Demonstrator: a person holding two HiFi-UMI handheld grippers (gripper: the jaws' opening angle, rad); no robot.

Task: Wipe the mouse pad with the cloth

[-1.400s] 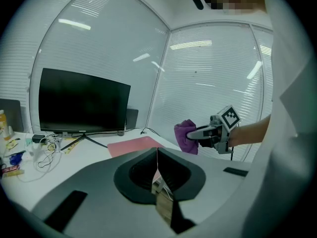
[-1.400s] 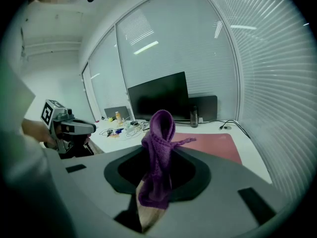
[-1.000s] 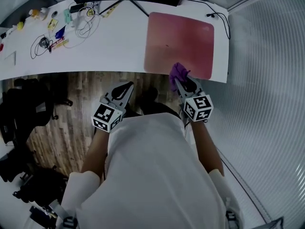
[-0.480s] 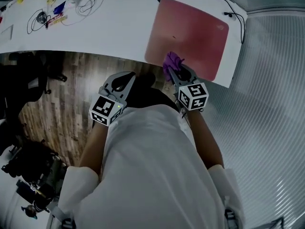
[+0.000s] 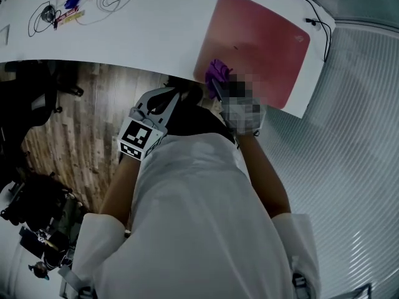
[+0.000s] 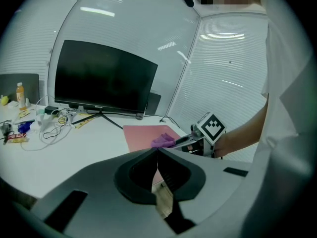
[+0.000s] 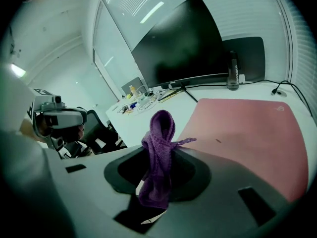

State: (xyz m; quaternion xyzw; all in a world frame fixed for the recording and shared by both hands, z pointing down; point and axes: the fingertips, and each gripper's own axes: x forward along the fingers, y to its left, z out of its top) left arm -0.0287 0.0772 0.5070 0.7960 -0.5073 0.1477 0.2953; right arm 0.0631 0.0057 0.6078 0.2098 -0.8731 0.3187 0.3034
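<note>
The pink mouse pad (image 5: 262,42) lies at the right end of the white desk (image 5: 124,36). A purple cloth (image 5: 216,73) hangs bunched over the pad's near left corner, and my right gripper (image 5: 216,83) is shut on it. In the right gripper view the cloth (image 7: 159,148) stands up between the jaws, with the pad (image 7: 247,133) spread ahead. My left gripper (image 5: 177,92) is held off the desk's near edge, over the floor. Its jaws (image 6: 157,150) are shut with nothing between them. From there the pad (image 6: 143,132), the cloth (image 6: 162,141) and the right gripper (image 6: 174,142) show ahead.
A dark monitor (image 6: 104,78) stands at the back of the desk. Cables and small items (image 5: 75,5) litter its left part, and a cable (image 5: 321,30) runs by the pad's right side. A bottle (image 7: 233,76) stands behind the pad. Black chairs (image 5: 37,104) stand on the wooden floor.
My right gripper has carried the cloth leftward along the pad's near edge toward its left corner. The head view has swung. The left gripper stays shut near the desk edge.
</note>
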